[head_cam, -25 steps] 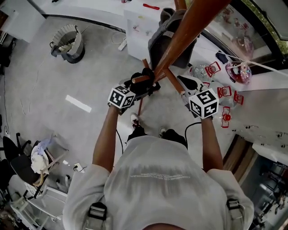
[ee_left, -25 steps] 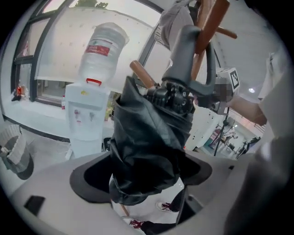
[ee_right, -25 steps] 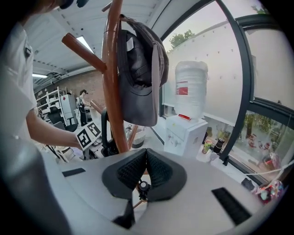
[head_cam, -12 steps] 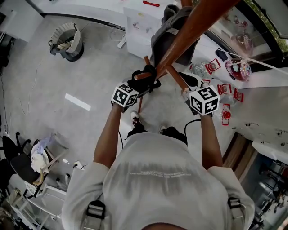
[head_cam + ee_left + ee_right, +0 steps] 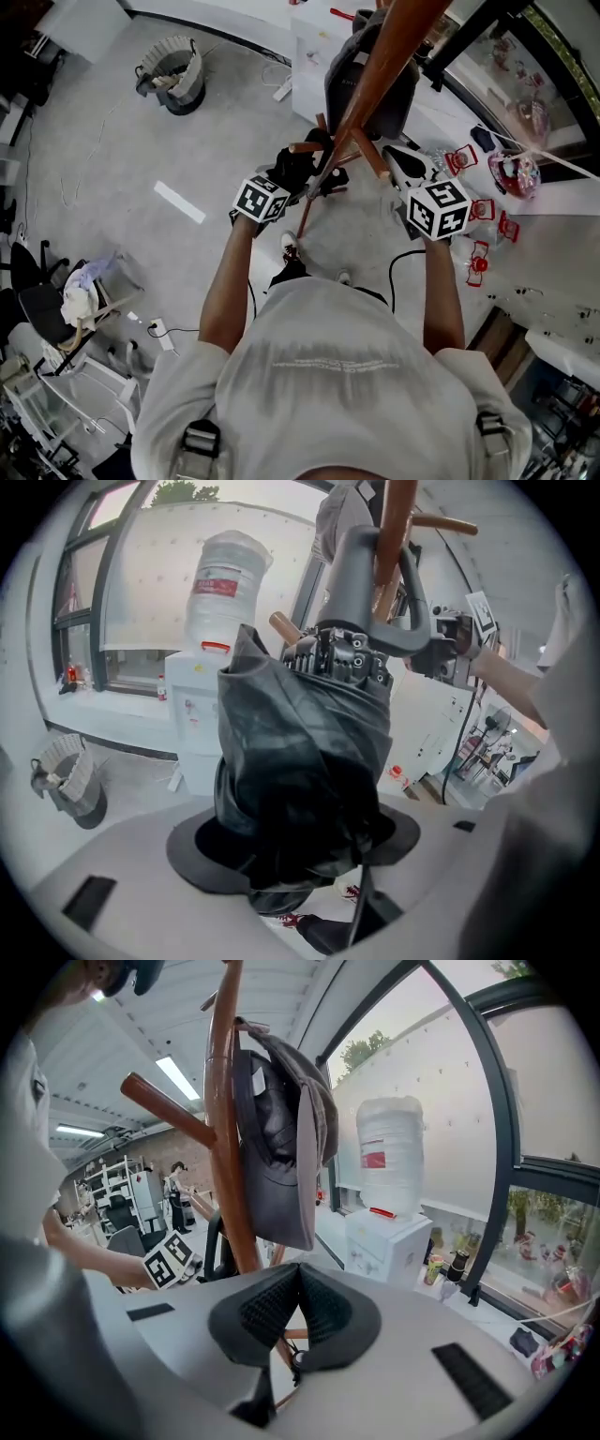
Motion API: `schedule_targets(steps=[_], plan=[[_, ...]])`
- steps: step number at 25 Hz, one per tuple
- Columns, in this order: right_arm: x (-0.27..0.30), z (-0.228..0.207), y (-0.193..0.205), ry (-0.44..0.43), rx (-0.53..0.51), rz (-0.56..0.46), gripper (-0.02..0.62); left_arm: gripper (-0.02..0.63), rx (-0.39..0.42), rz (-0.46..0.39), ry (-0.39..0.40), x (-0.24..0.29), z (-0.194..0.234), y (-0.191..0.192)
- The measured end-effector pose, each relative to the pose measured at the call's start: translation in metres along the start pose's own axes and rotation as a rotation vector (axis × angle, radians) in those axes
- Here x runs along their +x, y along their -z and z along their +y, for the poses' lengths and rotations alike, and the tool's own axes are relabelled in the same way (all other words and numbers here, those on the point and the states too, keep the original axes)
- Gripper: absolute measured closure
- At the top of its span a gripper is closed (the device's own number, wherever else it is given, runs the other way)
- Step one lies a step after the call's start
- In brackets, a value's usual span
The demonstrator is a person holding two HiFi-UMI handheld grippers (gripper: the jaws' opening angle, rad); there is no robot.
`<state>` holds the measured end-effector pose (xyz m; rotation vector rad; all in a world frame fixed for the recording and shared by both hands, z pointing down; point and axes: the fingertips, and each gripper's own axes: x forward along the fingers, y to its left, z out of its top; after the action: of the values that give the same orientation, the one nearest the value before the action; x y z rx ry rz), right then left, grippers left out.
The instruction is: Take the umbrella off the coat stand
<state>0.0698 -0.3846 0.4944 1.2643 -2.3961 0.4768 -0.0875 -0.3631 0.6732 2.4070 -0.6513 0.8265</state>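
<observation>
Two hand-held grippers meet at a wooden coat stand [image 5: 370, 89], seen from above the person's shoulders. At the far left of the head view, about ten o'clock from the left gripper [image 5: 294, 847], a grey waste bin [image 5: 174, 73] stands on the pale floor [image 5: 112, 187]. In the left gripper view a water dispenser [image 5: 192, 719] carrying a large bottle sits at ten o'clock, against the window wall. The left gripper's jaws are closing on the umbrella [image 5: 302, 752]: its folded black canopy fills the gap between them and bulges against both pads. The umbrella is not yet off the stand. Its grey curved handle [image 5: 375, 583], at twelve o'clock, lies against the stand's pole, and a short wooden peg [image 5: 281, 625] shows just beside the canopy's top at eleven o'clock. Further right, a grey garment [image 5: 281, 1162] hangs from the pole's upper pegs. The right gripper [image 5: 296, 1283] sits at three o'clock of the stand in the head view, near the pole, its jaws pressed together with nothing between them. Past it, at four o'clock, small red-and-clear objects [image 5: 480, 264] lie on the floor.
</observation>
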Motion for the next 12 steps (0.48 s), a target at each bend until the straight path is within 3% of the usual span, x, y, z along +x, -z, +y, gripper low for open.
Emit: schedule_targets(steps=[12], plan=[[-0.012,-0.006,-0.03,-0.075,-0.046,-0.086,0.571,0.304,-0.019,0.033,-0.194,-0.05,0.016,0.009]])
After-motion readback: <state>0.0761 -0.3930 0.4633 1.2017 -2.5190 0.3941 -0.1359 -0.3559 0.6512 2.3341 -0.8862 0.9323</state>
